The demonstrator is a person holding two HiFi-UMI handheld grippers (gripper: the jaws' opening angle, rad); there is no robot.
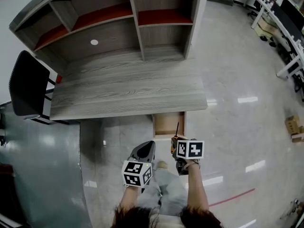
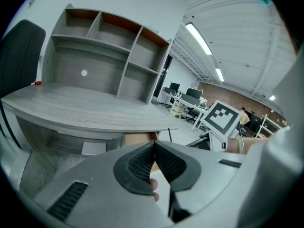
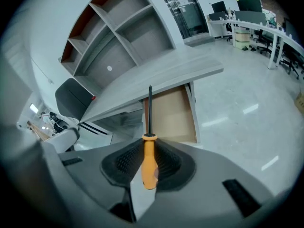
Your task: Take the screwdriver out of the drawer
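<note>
A screwdriver with an orange handle (image 3: 148, 163) and a black shaft (image 3: 150, 109) stands upright in my right gripper (image 3: 148, 147), whose jaws are shut on the handle. The shaft tip points toward the open wooden drawer (image 3: 169, 114) under the desk. In the head view the screwdriver (image 1: 177, 128) rises just in front of the drawer (image 1: 168, 123), held by the right gripper (image 1: 175, 140). My left gripper (image 1: 145, 147) hangs to its left, lower down. Its pads (image 2: 142, 161) meet with nothing between them, and the left gripper (image 2: 154, 144) is shut.
The grey desk (image 1: 128, 87) carries a shelf hutch (image 1: 114, 18). A black chair (image 1: 27, 83) stands at its left end. Office desks and chairs (image 1: 280, 18) line the far right, and a cardboard box (image 1: 293, 126) sits on the glossy floor.
</note>
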